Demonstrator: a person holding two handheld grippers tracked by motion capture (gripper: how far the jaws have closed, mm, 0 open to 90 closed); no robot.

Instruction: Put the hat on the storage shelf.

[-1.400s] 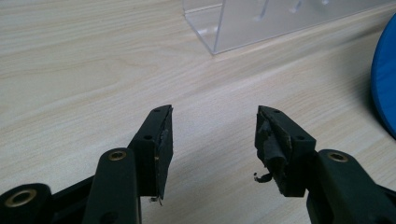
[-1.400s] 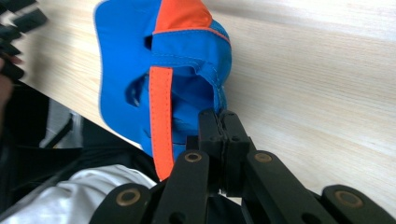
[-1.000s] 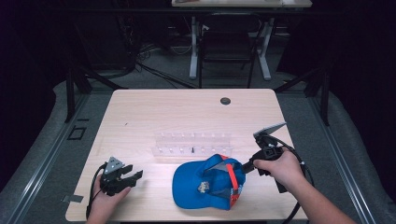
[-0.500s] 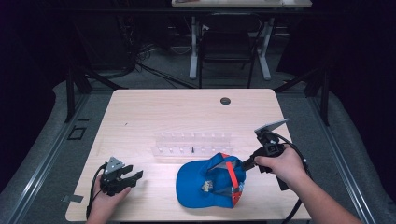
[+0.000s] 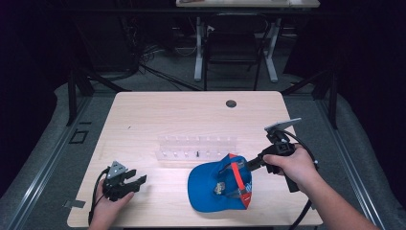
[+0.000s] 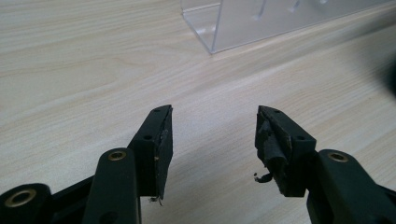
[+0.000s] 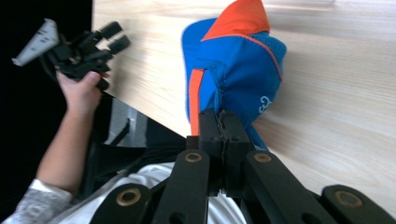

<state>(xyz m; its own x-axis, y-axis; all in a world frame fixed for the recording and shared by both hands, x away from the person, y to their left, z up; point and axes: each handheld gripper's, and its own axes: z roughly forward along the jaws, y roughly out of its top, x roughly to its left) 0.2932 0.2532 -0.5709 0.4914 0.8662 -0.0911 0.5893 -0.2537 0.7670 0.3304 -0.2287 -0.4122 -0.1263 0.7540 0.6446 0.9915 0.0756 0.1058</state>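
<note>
The table [image 5: 167, 115] has a pale wood-grain top with a smooth, matt finish. The baseball cap [image 5: 210, 184] is blue cloth with orange fabric trim; in the right gripper view part of it looks like fine mesh. The rack [image 5: 196, 146] at mid-frame is clear glossy plastic. The left gripper [image 6: 212, 140] has matt black jaws with brass-coloured rivets and frayed, rough pads. The right gripper [image 7: 222, 133] looks the same matt black.
</note>
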